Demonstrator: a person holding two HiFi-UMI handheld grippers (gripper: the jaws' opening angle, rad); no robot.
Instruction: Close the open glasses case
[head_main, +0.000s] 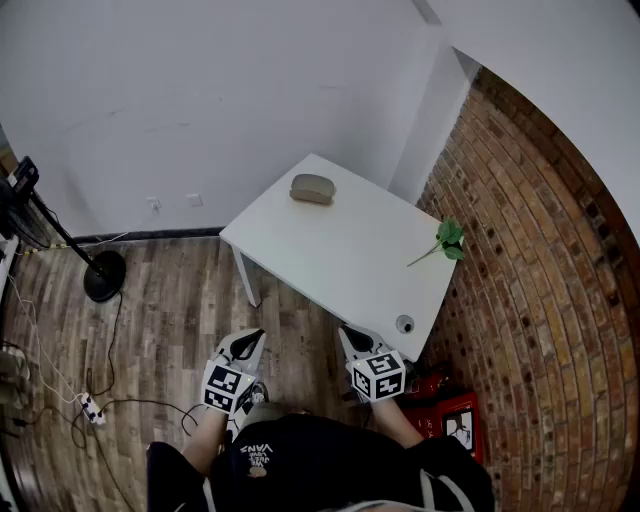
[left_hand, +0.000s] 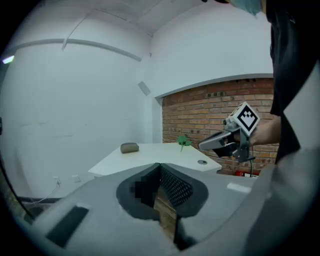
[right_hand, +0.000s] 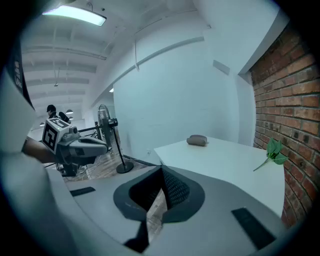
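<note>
A taupe glasses case (head_main: 312, 188) lies near the far corner of the white table (head_main: 340, 260); its lid looks down from here. It also shows in the left gripper view as the case (left_hand: 129, 147) and in the right gripper view as the case (right_hand: 197, 140). My left gripper (head_main: 250, 340) and right gripper (head_main: 350, 335) are held close to my body, short of the table's near edge and far from the case. Both are shut with nothing between the jaws, as seen on the left gripper (left_hand: 159, 165) and the right gripper (right_hand: 161, 167).
A green leafy sprig (head_main: 447, 238) lies at the table's right side, and a small round fitting (head_main: 404, 324) sits near its front corner. A brick wall (head_main: 540, 300) runs on the right. A fan stand (head_main: 103, 275), cables with a power strip (head_main: 90, 407) and a red box (head_main: 455, 420) are on the wooden floor.
</note>
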